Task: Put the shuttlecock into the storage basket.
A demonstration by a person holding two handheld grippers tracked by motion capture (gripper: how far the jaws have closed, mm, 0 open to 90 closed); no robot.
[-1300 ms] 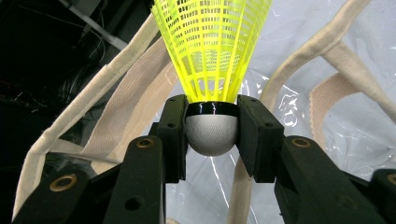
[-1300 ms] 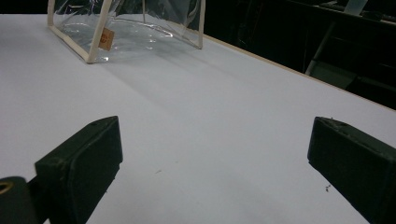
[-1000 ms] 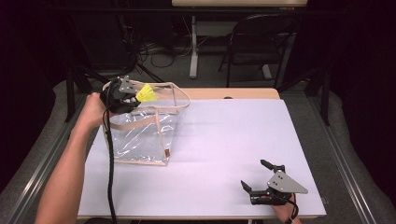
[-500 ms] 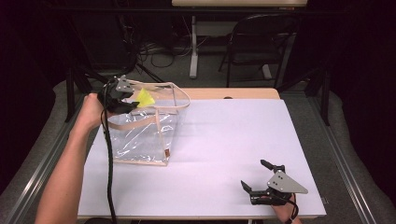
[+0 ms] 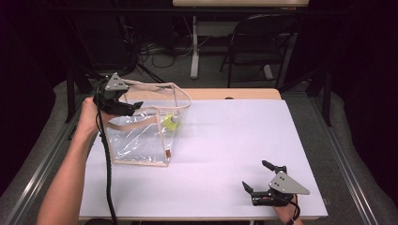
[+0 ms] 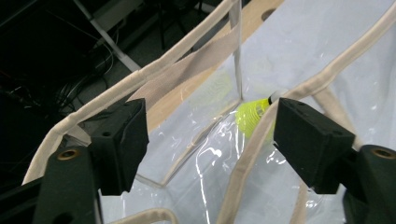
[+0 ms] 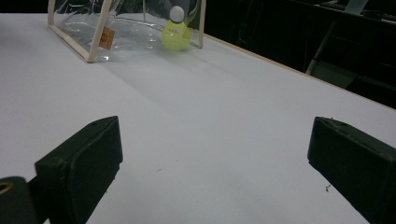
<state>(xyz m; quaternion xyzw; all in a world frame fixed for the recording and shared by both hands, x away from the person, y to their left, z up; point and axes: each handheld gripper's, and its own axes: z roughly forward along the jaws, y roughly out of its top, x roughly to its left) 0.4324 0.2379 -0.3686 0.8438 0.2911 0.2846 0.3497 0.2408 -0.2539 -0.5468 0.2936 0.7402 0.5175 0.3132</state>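
A clear plastic bag (image 5: 136,140) with beige trim and handles stands open at the table's left. Inside it, against the right wall, lies a yellow shuttlecock (image 5: 170,121) with a white cork. My left gripper (image 5: 131,107) hovers open over the bag's far left rim with nothing between its fingers. In the left gripper view the shuttlecock (image 6: 252,116) sits below the gripper (image 6: 210,126), down past the beige rim (image 6: 154,70). My right gripper (image 5: 256,175) rests open at the table's front right. Its own view looks past the gripper (image 7: 215,154) towards the bag (image 7: 79,21) and shuttlecock (image 7: 176,32).
The white table top (image 5: 225,140) stretches between the bag and the right gripper. A wooden strip (image 5: 234,93) runs along its far edge. Behind the table stand a dark chair (image 5: 263,47) and a desk leg (image 5: 194,47), with cables on the floor.
The left gripper held the shuttlecock above the bag's mouth a second ago. It has opened, and the shuttlecock has fallen into the bag. The right gripper has stayed still.
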